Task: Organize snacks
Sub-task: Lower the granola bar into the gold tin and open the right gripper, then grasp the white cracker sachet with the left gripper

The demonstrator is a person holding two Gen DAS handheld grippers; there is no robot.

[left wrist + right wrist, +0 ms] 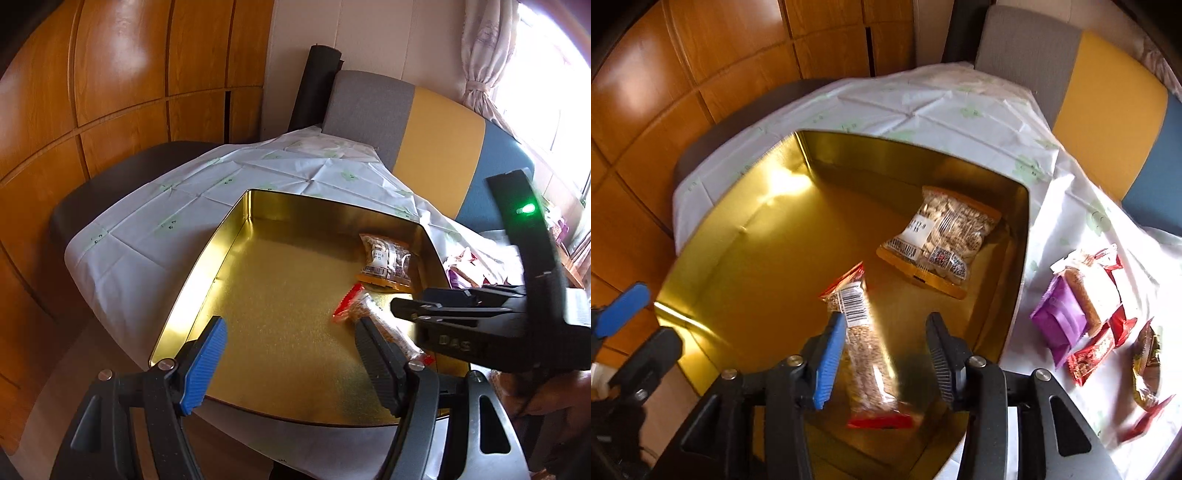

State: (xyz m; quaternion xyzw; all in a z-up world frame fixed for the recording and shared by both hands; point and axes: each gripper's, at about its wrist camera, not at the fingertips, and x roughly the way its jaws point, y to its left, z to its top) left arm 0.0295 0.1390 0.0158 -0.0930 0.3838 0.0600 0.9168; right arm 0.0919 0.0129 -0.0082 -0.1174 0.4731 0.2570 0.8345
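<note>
Gold tin (713, 266) on white cloth (923, 107). Inside: nut bag (942, 236) at 1 o'clock; seed bar (864, 354) lying loose between right gripper (882, 358) pads, jaws parted, nothing gripped. Left gripper (291, 365) wide open, empty, over the tin. Remaining snacks (1086, 317) at 3 o'clock on the cloth.

Wooden wall panels (110, 74), curtained window (535, 74)

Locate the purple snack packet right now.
Right wrist view, right side: purple packet lies on the white tablecloth outside the gold tin, touching the red-wrapped snacks.
</note>
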